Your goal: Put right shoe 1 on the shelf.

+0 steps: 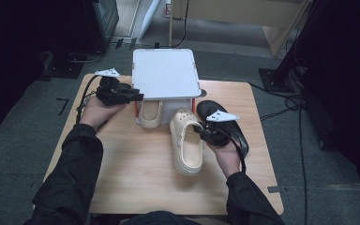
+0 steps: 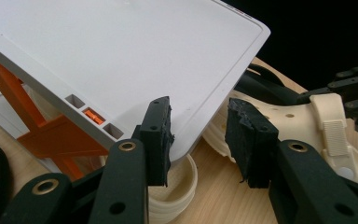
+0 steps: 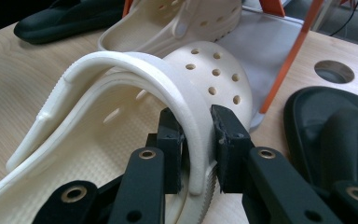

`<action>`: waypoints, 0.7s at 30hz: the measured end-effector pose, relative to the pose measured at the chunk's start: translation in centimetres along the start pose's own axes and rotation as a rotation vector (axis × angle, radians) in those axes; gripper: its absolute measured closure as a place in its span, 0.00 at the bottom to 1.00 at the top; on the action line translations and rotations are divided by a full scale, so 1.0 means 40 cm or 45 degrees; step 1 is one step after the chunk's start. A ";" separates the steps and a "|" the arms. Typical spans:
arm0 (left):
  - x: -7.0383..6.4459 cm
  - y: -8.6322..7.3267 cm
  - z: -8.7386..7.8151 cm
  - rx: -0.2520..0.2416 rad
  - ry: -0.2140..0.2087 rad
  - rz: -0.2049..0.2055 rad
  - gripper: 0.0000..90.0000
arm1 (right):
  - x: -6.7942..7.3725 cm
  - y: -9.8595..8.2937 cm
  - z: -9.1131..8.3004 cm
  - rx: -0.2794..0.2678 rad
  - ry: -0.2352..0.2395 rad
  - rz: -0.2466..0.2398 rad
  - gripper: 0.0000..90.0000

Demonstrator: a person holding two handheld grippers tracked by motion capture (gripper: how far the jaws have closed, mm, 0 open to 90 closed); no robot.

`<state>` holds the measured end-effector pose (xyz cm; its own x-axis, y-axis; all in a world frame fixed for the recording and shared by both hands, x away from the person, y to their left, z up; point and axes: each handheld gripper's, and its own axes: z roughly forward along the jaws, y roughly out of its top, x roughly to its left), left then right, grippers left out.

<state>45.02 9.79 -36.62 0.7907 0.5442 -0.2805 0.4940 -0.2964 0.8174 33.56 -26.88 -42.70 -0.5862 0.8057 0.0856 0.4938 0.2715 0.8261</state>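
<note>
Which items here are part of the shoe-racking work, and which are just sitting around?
In use:
- cream clog, strap clamped by the right hand-held gripper
- second cream clog under the shelf
- white rack, its corner between the open left hand-held gripper jaws

Lying about:
- black shoe beside the right hand
- floor cables

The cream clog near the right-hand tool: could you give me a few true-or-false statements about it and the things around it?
1. The right gripper has its jaws closed on the cream clog's strap. True.
2. The left gripper is clamped on a black shoe. False: its jaws stand open at the corner of the white shelf.
3. A second cream clog sits under the white shelf. True.
4. The black shoe lies on top of the shelf. False: it lies on the wooden table, beside the held clog.
5. The shelf stands on blue legs. False: its supports are orange.
</note>
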 end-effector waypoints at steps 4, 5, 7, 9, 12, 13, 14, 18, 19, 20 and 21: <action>-0.004 0.002 0.001 0.008 0.006 -0.008 0.68 | 0.007 0.017 0.019 0.017 -0.013 -0.034 0.84; -0.004 0.002 0.001 0.008 0.008 -0.014 0.68 | 0.007 0.021 0.025 0.016 -0.017 -0.038 0.84; -0.004 0.003 0.001 0.010 0.010 -0.018 0.69 | 0.004 0.029 0.035 0.022 -0.023 -0.048 0.84; -0.006 0.003 0.002 0.010 0.015 -0.017 0.69 | 0.000 0.037 0.043 0.027 -0.030 -0.054 0.84; -0.007 0.003 0.002 0.010 0.017 -0.017 0.69 | -0.005 0.047 0.057 0.031 -0.051 -0.066 0.84; -0.007 0.003 0.002 0.010 0.018 -0.016 0.69 | -0.006 0.049 0.061 0.030 -0.052 -0.073 0.84; -0.008 0.003 0.002 0.010 0.020 -0.016 0.69 | -0.007 0.053 0.065 0.034 -0.058 -0.075 0.84; -0.007 0.003 0.002 0.010 0.019 -0.015 0.69 | -0.011 0.066 0.085 0.044 -0.088 -0.097 0.84; -0.007 0.003 0.002 0.011 0.019 -0.014 0.69 | -0.012 0.068 0.091 0.048 -0.095 -0.100 0.84; -0.007 0.004 0.002 0.012 0.021 -0.013 0.69 | -0.013 0.070 0.097 0.047 -0.100 -0.106 0.84; -0.007 0.003 0.002 0.011 0.021 -0.013 0.69 | -0.014 0.071 0.104 0.046 -0.110 -0.107 0.84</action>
<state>44.89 9.53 -36.46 0.7795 0.5602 -0.2804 0.5050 -0.2972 0.8103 37.98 -24.39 -42.71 -0.5697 0.8212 -0.0324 0.4690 0.3572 0.8078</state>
